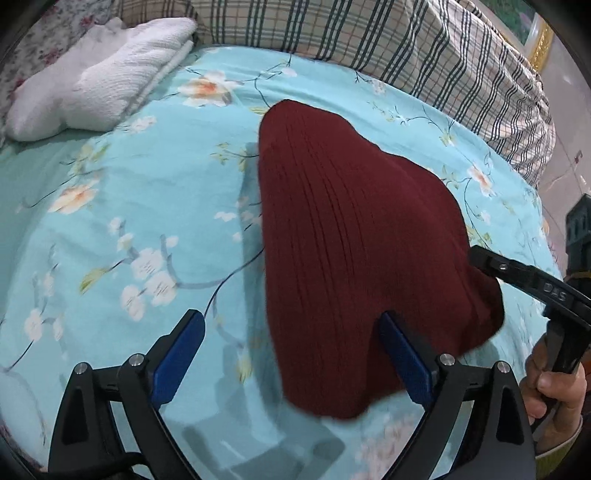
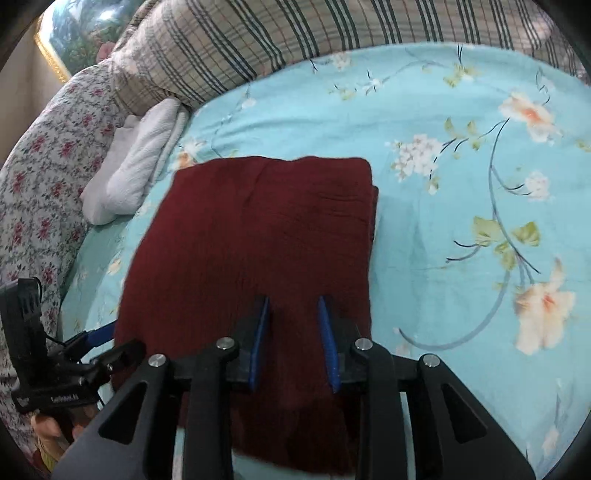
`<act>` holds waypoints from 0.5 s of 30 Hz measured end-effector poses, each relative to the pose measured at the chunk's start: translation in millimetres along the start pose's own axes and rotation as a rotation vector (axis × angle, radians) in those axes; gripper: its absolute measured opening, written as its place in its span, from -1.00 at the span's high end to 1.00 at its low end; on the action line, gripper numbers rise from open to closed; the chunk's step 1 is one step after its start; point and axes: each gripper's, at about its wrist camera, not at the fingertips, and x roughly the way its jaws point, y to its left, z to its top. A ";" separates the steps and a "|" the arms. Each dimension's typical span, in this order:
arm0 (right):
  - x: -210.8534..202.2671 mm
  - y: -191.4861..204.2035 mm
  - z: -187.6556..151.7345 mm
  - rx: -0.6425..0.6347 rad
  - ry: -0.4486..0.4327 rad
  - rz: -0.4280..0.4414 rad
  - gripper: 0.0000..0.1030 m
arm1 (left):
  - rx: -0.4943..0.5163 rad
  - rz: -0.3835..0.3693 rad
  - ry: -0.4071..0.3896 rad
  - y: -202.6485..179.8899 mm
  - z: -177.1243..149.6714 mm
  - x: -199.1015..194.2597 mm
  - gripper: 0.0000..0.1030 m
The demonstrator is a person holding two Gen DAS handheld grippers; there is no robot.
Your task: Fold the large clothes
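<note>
A dark red ribbed knit garment (image 1: 354,236) lies folded into a compact rectangle on the turquoise floral bed sheet (image 1: 147,206). It also shows in the right wrist view (image 2: 258,236). My left gripper (image 1: 291,332) is open, its blue pads wide apart at the garment's near left edge, one pad over the cloth. My right gripper (image 2: 293,306) hovers over the garment's near edge with its pads partly open and nothing between them. The right gripper also shows at the garment's right side in the left wrist view (image 1: 517,273).
A folded white towel (image 1: 99,77) lies at the far left near a floral quilt (image 2: 40,177). A plaid pillow (image 1: 369,40) lines the far edge. The bed's right edge drops to a tiled floor (image 1: 569,155). A framed picture (image 2: 74,33) stands behind.
</note>
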 end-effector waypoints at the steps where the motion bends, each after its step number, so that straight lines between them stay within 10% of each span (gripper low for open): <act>1: -9.5 3.1 -6.1 -0.002 -0.009 0.006 0.27 | 0.013 0.014 -0.006 -1.7 -5.8 -7.6 -0.86; 15: -63.0 43.7 -94.5 -0.129 0.005 -0.055 -0.41 | 0.244 0.184 0.055 -20.1 -106.5 -30.6 -0.86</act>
